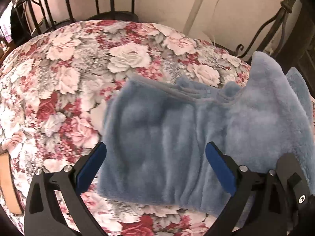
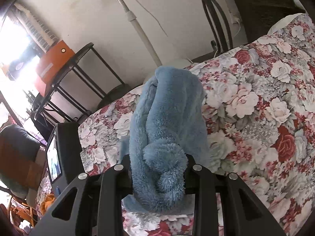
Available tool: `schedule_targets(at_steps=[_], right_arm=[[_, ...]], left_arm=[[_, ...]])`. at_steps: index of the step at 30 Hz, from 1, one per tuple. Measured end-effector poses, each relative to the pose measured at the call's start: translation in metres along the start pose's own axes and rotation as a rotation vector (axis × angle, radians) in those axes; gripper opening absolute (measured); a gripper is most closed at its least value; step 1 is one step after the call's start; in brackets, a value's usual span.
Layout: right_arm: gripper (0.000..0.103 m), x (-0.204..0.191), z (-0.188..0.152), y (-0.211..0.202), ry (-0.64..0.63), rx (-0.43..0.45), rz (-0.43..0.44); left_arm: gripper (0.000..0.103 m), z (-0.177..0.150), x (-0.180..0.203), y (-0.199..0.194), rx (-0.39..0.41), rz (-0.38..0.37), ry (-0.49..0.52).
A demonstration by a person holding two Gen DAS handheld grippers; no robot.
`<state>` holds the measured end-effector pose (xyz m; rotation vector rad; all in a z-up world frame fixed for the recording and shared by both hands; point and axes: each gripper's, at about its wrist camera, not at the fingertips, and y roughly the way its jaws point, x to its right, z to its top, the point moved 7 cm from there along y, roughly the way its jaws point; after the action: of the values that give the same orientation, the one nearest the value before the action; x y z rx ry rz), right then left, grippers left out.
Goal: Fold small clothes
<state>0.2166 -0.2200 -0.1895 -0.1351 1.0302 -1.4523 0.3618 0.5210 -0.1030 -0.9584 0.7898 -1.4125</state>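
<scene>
- Floral bedspread (image 1: 65, 74) in pink, red and white covers the whole work surface; a dark metal bed frame (image 1: 275, 25) and a pale wall rise at its far side.
- Blue fleece garment (image 1: 161, 141) lies on the bedspread right of centre in the left wrist view, its right part lifted off the cover into a peak.
- Right gripper (image 2: 157, 175) is pinching a bunched fold of that garment (image 2: 167, 118) between its partly closed jaws, the fleece hanging ahead of it above the bed.
- Left gripper (image 1: 155, 155) stands spread wide above the garment, its blue pads (image 1: 220, 171) gripping nothing.
- Black shelf rack (image 2: 78, 74) with an orange box (image 2: 53, 61) stands far left, clear of the fabric.
</scene>
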Motion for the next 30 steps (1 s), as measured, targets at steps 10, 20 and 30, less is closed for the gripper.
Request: schedule_targets(at_steps=[10, 20, 30], right_arm=[[0.032, -0.045, -0.018, 0.019, -0.109, -0.006, -0.004], [0.032, -0.076, -0.041, 0.055, -0.180, -0.056, 0.011], [0.032, -0.097, -0.074, 0.091, -0.230, -0.142, 0.058]], left_arm=[[0.098, 0.000, -0.049, 0.003, -0.005, 0.018, -0.069], [0.098, 0.002, -0.098, 0.017, -0.045, 0.045, -0.122], [0.098, -0.009, -0.147, 0.036, -0.092, 0.181, -0.088]])
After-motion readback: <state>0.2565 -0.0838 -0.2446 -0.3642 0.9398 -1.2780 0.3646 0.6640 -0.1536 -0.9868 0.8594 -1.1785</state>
